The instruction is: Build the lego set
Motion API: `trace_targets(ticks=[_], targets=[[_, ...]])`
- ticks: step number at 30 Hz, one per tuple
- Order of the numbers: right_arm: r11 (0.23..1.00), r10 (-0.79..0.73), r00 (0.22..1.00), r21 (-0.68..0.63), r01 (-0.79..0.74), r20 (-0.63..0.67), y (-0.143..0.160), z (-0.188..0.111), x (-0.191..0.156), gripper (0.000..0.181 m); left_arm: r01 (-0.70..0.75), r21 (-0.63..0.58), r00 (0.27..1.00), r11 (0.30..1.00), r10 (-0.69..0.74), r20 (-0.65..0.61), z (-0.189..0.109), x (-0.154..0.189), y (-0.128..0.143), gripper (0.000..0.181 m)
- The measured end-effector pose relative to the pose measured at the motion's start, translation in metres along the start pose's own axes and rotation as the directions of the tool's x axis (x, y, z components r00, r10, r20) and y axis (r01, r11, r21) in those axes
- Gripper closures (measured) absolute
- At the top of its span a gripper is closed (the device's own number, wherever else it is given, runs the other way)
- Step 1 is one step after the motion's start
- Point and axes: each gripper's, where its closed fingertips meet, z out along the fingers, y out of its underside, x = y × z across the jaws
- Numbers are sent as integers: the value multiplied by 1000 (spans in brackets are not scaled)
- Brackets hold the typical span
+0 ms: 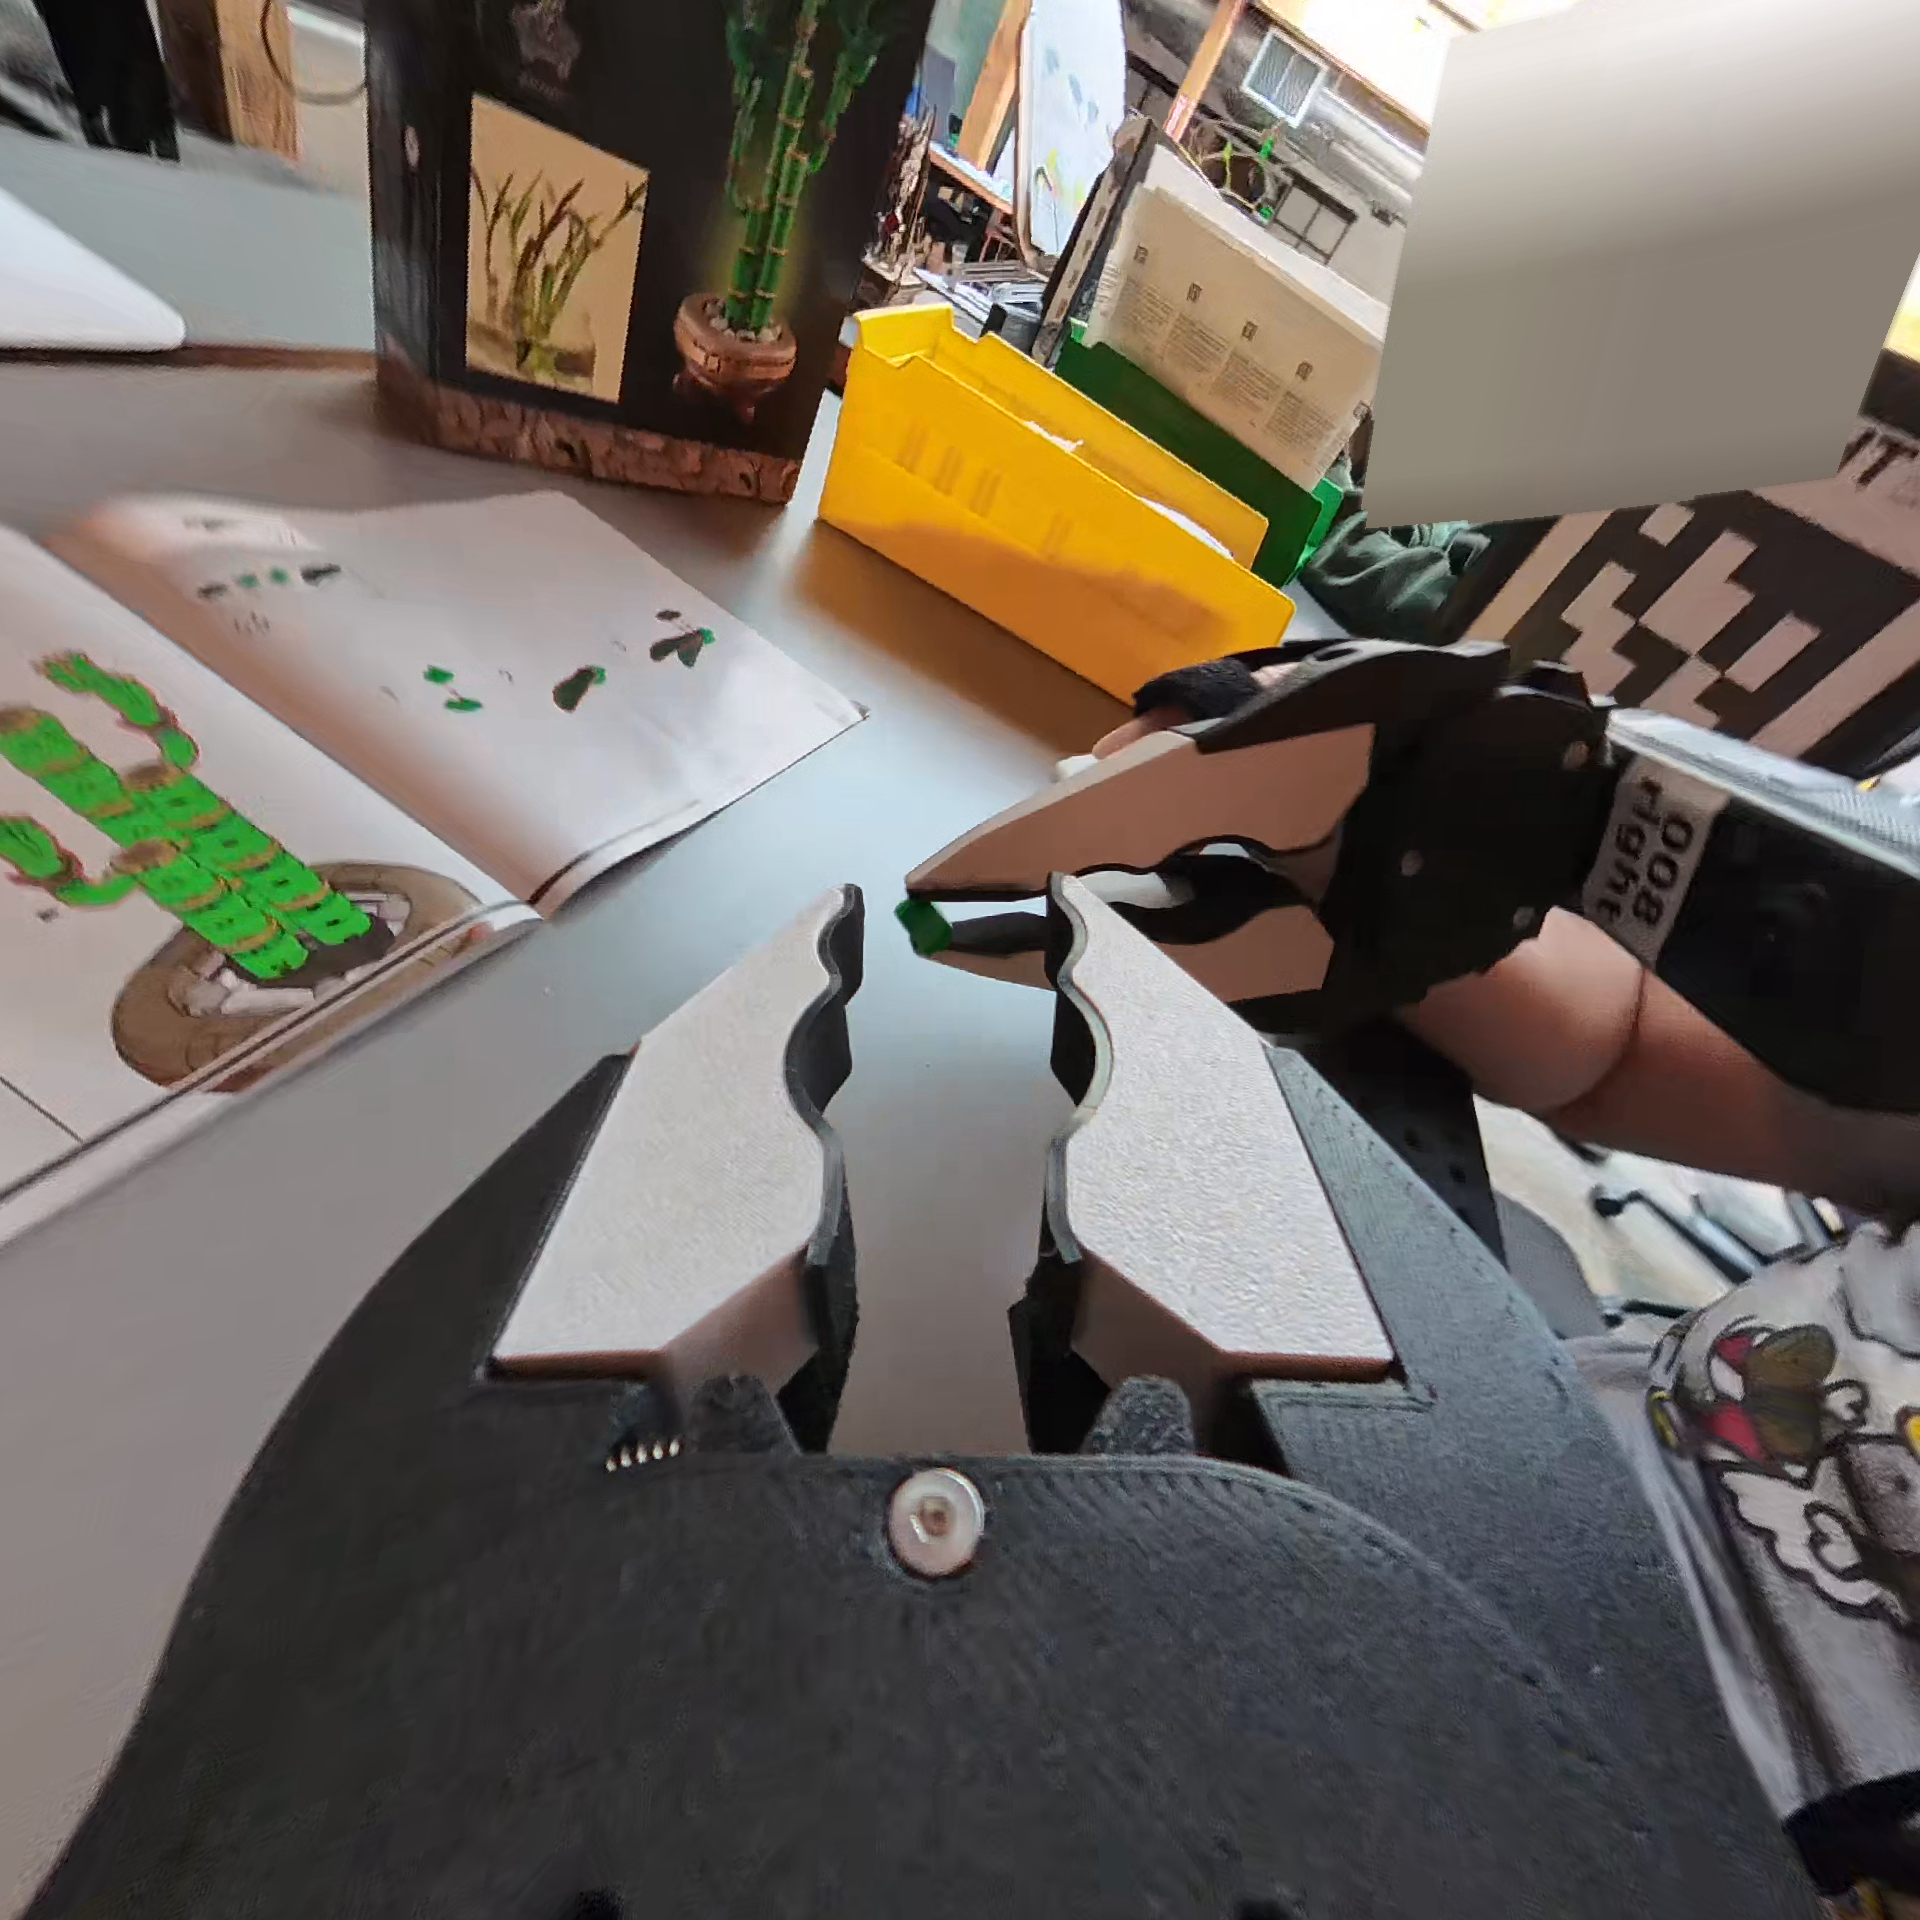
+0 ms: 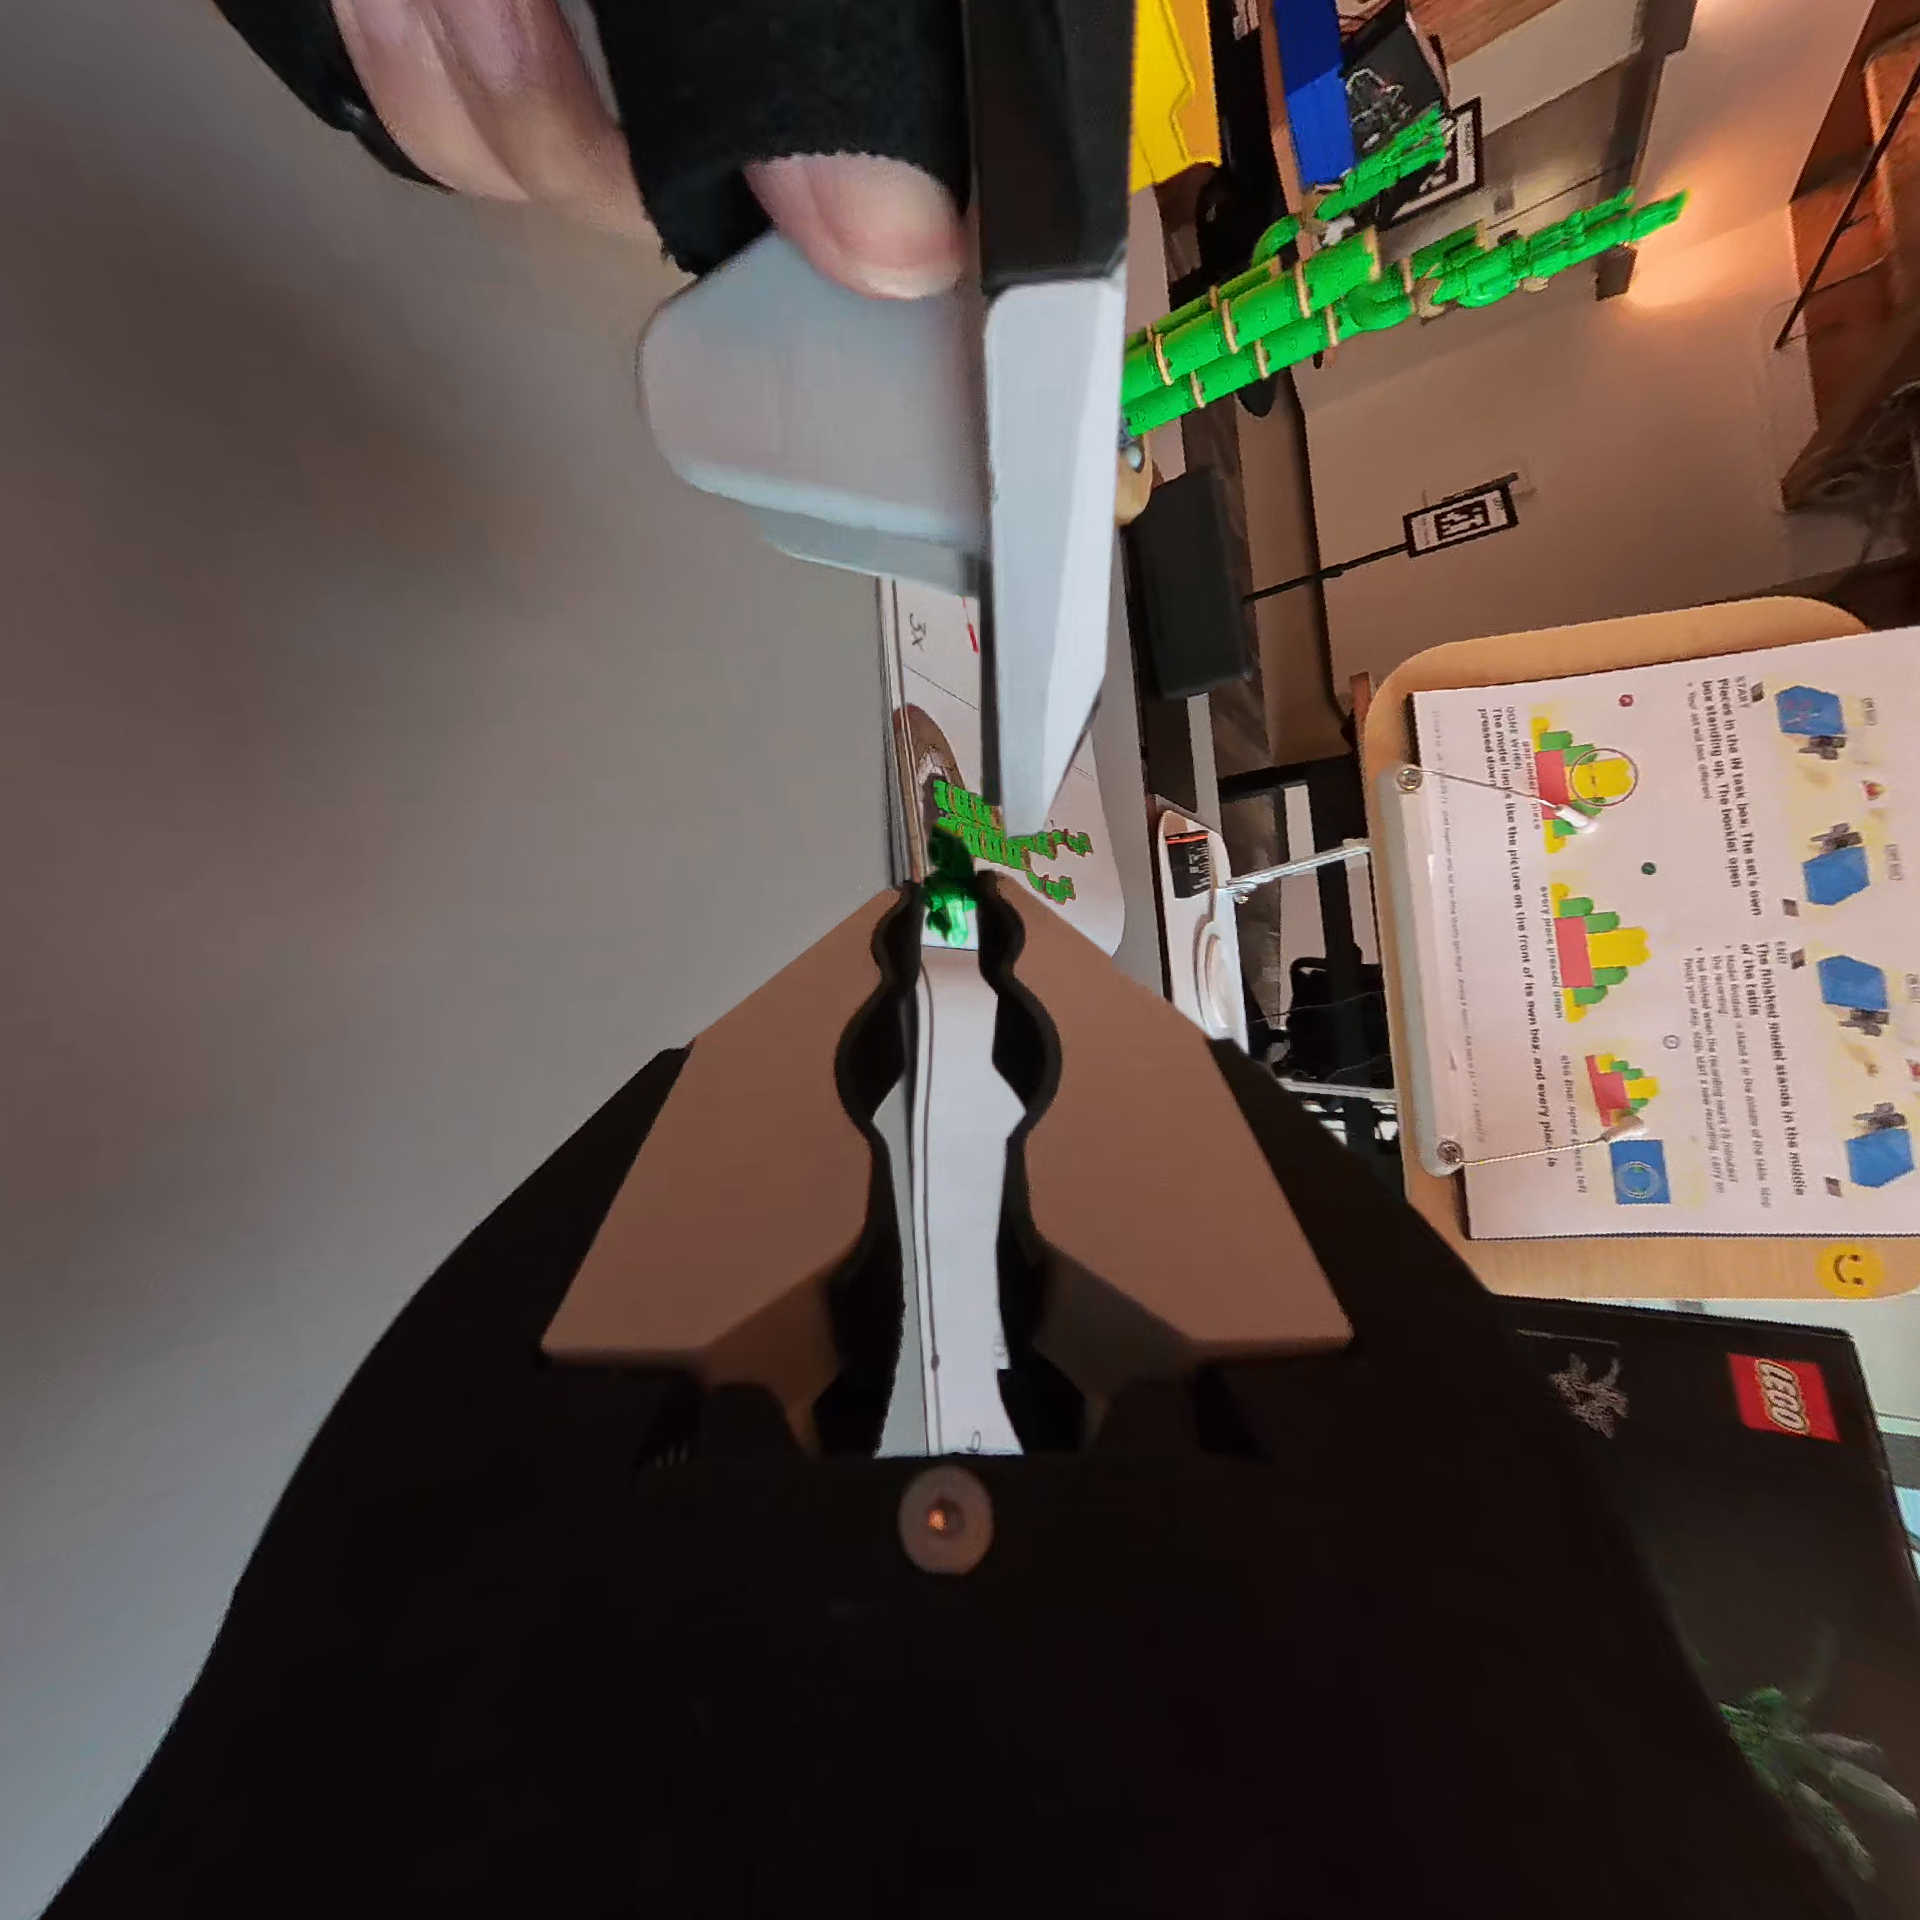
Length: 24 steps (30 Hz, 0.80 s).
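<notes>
**Green piece pinched at the right gripper's tips, left gripper standing open beside it**

The right gripper [image 1: 925, 920] comes in from the right of the left wrist view, its two fingers drawn together on a small green lego piece [image 1: 923, 928]; the piece sits at the very tips, jutting a little past them, held above the dark table [image 1: 312, 1351]; in the right wrist view the same green lego piece [image 2: 948, 906] is wedged between the right gripper [image 2: 948, 914] tips, with only a narrow gap between the fingers behind it.

The left gripper [image 1: 956, 904] has its fingers moderately apart with nothing between them; its right fingertip lies just beside the green piece, whether touching cannot be told; the piece is a little beyond and to the right of the gap between the left fingers; in the right wrist view the left gripper [image 2: 1023, 800] reaches down from the top, its tip just above the piece.

An open instruction booklet [image 1: 416, 707] lies on the table to the left; the set's box [image 1: 623, 239] stands behind it; a yellow bin [image 1: 1039, 520] sits to the right of the box; a built green bamboo model [image 2: 1351, 301] stands in the background of the right wrist view.
</notes>
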Motion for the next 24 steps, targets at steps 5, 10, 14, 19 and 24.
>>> trace_targets(ticks=[5, 10, 14, 19, 24], targets=[[999, 52, 998, 9, -51, -20, 0, 1, 10, 171, -3, 31, 1000, 1000, 3, 17, -3, -4, -8, 150], [966, 241, 963, 130, -225, -121, -10, -20, 70, 171, -131, 156, 990, 979, 120, 76, -22, -4, -59, 152], [886, 417, 897, 285, -365, -147, -30, -49, 134, 172, -233, 190, 971, 954, 217, 98, -27, 18, -105, 153], [806, 507, 842, 447, -388, -184, -56, -91, 207, 171, -282, 273, 959, 920, 270, 82, -33, 61, -175, 151], [568, 622, 758, 553, -610, 197, -83, -109, 224, 172, -342, 430, 938, 836, 335, 94, -58, 97, -232, 150]])
